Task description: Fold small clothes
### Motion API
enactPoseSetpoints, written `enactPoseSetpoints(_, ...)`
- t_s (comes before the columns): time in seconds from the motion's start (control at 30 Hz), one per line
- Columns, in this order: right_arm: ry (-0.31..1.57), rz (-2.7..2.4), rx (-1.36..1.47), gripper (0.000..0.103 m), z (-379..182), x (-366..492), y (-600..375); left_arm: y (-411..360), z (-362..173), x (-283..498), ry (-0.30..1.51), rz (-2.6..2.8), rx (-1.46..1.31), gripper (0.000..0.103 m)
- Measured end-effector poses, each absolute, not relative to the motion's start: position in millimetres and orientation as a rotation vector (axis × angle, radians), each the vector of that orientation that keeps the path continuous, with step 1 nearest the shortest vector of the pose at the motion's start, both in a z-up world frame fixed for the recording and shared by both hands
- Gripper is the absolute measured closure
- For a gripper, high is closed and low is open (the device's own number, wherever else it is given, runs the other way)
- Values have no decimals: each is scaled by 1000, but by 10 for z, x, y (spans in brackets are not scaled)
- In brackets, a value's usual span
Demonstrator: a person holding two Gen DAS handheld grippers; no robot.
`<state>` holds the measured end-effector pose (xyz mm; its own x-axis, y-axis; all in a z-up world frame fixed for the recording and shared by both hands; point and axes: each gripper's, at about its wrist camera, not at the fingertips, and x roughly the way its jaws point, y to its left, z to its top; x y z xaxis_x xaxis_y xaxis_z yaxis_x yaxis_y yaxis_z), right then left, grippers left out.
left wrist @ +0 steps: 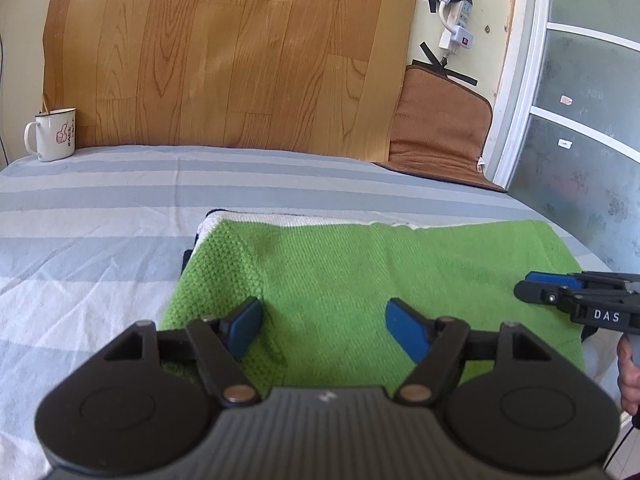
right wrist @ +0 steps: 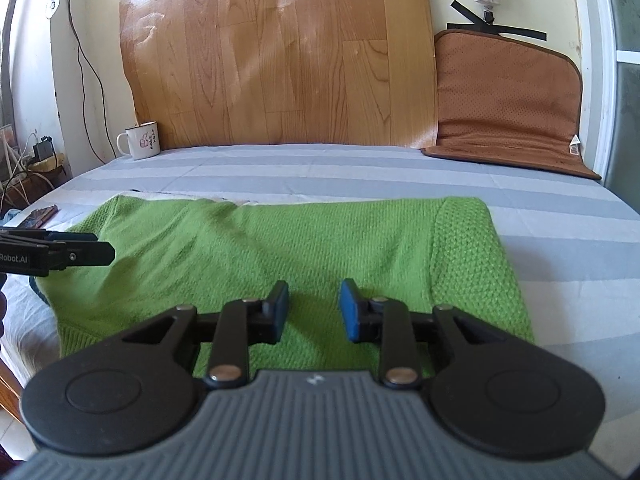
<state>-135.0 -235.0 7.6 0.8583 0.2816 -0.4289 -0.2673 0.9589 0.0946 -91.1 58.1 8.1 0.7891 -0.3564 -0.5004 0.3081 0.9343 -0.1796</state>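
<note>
Green knit garment (left wrist: 340,272) lies flat beneath left tool (left wrist: 324,330) and right tool (right wrist: 314,310), both spread, pinching nothing.

Soft daylight fills the room, bright and even. A pale sheen lies across the wood-grain sheet (right wrist: 280,52) on the far wall, with a faint slanting streak of glare. Shadows under each tool are weak and short. Both views bulge like a fishbowl, straight lines bow near the edges, and corners go dark. Close black housings look slightly soft.
</note>
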Motion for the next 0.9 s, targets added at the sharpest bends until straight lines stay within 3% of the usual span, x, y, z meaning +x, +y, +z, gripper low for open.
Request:
enactPoseSetpoints(0.3, 344, 375, 81, 70, 271, -1416, -2242, 694, 380, -1017, 491, -500, -255, 36)
enactPoseSetpoints(0.5, 458, 407, 14, 70, 75, -1338, -2057, 495, 73, -829, 637, -501, -234, 39)
enactPoseSetpoints(0.9, 459, 417, 38, 68, 19, -1403, -2134, 475, 34, -869, 615, -501, -195, 35)
